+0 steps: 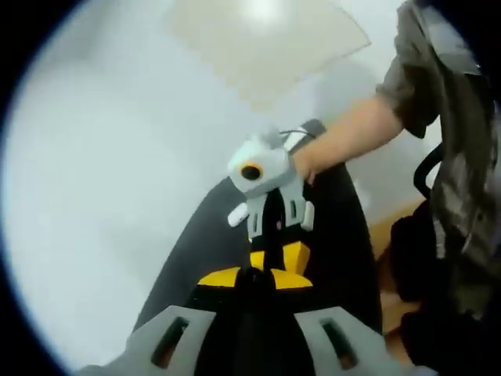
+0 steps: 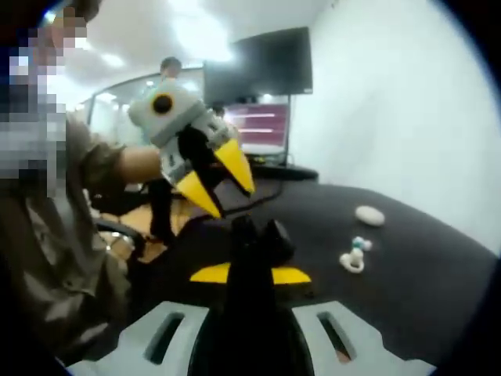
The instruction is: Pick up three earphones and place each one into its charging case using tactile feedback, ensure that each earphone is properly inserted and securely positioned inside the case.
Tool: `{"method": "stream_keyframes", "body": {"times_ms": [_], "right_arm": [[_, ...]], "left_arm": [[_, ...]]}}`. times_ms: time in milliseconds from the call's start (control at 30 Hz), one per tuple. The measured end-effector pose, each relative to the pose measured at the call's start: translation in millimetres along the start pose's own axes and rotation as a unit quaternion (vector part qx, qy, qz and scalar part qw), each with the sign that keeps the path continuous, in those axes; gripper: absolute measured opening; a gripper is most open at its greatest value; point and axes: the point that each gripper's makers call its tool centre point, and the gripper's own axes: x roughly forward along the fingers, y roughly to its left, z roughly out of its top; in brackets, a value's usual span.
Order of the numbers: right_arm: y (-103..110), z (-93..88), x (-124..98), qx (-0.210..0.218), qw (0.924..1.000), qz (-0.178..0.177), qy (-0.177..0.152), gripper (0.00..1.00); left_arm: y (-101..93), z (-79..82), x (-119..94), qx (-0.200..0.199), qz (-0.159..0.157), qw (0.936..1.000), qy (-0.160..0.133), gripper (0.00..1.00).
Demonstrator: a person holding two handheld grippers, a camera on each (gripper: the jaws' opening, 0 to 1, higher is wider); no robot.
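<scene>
- Earphones, small and white (image 2: 354, 254), lie on the black surface (image 2: 407, 290), near an oval white charging case (image 2: 369, 215).
- Left hand-held gripper (image 2: 223, 188), grey with yellow jaws, hangs above the surface, released and empty.
- Right hand-held gripper (image 1: 270, 223) is raised above the surface; its state I cannot tell.
</scene>
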Motion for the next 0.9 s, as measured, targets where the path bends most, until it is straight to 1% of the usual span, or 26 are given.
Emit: {"method": "stream_keyframes", "body": {"times_ms": [67, 167, 233, 267, 333, 400, 433, 467, 533, 567, 600, 700, 767, 800, 867, 900], "right_arm": [[0.1, 0.0, 0.0, 0.001, 1.0000, 0.000, 0.000, 0.18], [0.4, 0.0, 0.3, -0.001, 1.0000, -0.002, 0.000, 0.18], [-0.2, 0.2, 0.4, 0.001, 1.0000, -0.003, 0.000, 0.19], [-0.2, 0.2, 0.5, 0.002, 1.0000, -0.002, -0.001, 0.19], [0.3, 0.0, 0.6, 0.003, 1.0000, -0.001, 0.000, 0.18], [1.0, -0.1, 0.8, 0.001, 1.0000, -0.001, 0.000, 0.18], [0.5, -0.2, 0.7, 0.001, 1.0000, -0.002, 0.001, 0.18], [0.6, -0.2, 0.7, 0.000, 1.0000, -0.002, 0.001, 0.18], [0.7, -0.2, 0.8, 0.002, 1.0000, -0.001, 0.001, 0.18], [0.8, -0.1, 0.8, 0.002, 1.0000, -0.001, 0.001, 0.18], [0.9, -0.1, 0.8, 0.002, 1.0000, -0.001, 0.001, 0.18], [1.1, -0.3, 0.8, 0.001, 1.0000, -0.002, 0.002, 0.18], [1.3, -0.3, 0.7, 0.001, 1.0000, -0.001, 0.002, 0.18], [1.5, -0.3, 0.7, 0.002, 1.0000, -0.001, 0.002, 0.18], [1.9, -0.3, 0.6, 0.004, 1.0000, 0.000, 0.002, 0.18], [2.3, -0.3, 0.6, 0.002, 1.0000, 0.000, 0.002, 0.18]], "left_arm": [[0.3, -7.6, 3.2, -0.010, 0.001, 0.9999, 0.011, 0.11], [-1.2, -17.6, 5.7, -0.005, 0.000, 0.9997, 0.024, 0.09], [-0.9, -17.4, 4.8, 0.002, 0.000, 0.9998, 0.020, 0.02], [-1.0, -16.9, 4.1, 0.003, 0.000, 0.9998, 0.020, 0.01], [1.4, -15.7, 2.5, 0.019, 0.002, 0.9997, 0.018, 0.01], [4.7, -15.6, -0.4, 0.021, 0.004, 0.9996, 0.020, 0.04], [5.6, -14.6, -2.4, 0.017, 0.000, 0.9997, 0.016, 0.06], [7.0, -13.0, -4.1, 0.009, -0.003, 0.9999, 0.010, 0.08], [9.6, -12.7, -7.3, -0.033, -0.013, 0.9994, -0.002, 0.15], [11.7, -16.3, -7.9, -0.071, -0.023, 0.9972, -0.007, 0.19], [13.3, -21.3, -7.5, -0.094, -0.028, 0.9951, -0.008, 0.25], [10.7, -36.3, -2.6, -0.150, -0.048, 0.9874, -0.018, 0.34], [8.2, -43.5, 1.0, -0.165, -0.058, 0.9843, -0.024, 0.37], [7.4, -47.3, 3.3, -0.162, -0.062, 0.9845, -0.027, 0.37], [0.3, -46.0, 7.9, -0.150, -0.083, 0.9838, -0.052, 0.37], [-0.4, -46.7, 10.0, -0.151, -0.086, 0.9832, -0.057, 0.38]]}}
